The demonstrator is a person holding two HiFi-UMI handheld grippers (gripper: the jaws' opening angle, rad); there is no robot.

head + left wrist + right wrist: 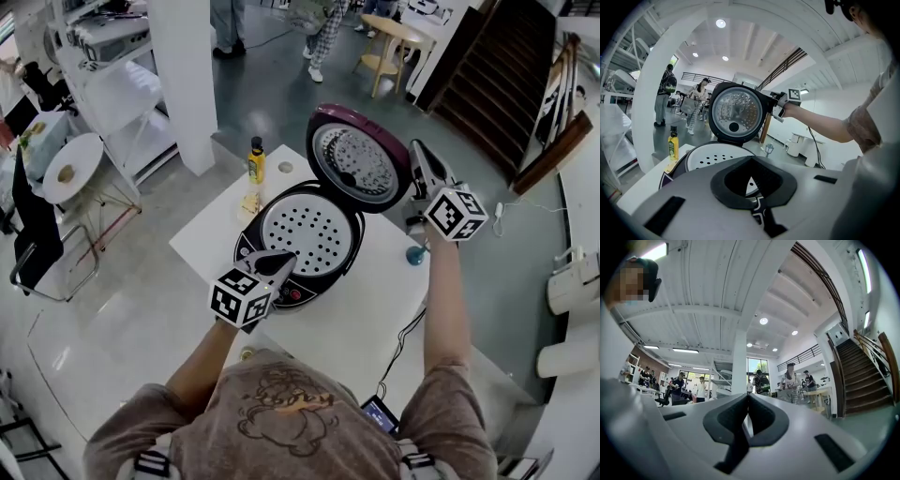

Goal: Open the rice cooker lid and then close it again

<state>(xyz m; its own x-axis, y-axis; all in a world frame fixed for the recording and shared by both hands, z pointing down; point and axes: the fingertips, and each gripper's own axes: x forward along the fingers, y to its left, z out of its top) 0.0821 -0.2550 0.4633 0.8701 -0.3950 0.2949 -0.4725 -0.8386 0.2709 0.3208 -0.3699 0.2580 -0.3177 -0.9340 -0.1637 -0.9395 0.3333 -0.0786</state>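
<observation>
We find the round maroon rice cooker lid (361,159) upright — closing remains: the right hand-held gripper (415,150), jaws together and empty, must press it down.

Taupe short-sleeved T-shirt (281,417), cartoon print; left gripper (284,260), right gripper (416,147) pale grey, checkered marker cube (242,298) each.

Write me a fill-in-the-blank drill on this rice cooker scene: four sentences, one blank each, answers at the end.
1. The lid of the rice cooker stands ___.
2. The bottle beside the cooker is ___ in colour.
3. The gripper next to the lid's edge is in the person's ___ hand.
4. The cooker sits on a ___ table.

Missing words: open; yellow; right; white.
</observation>
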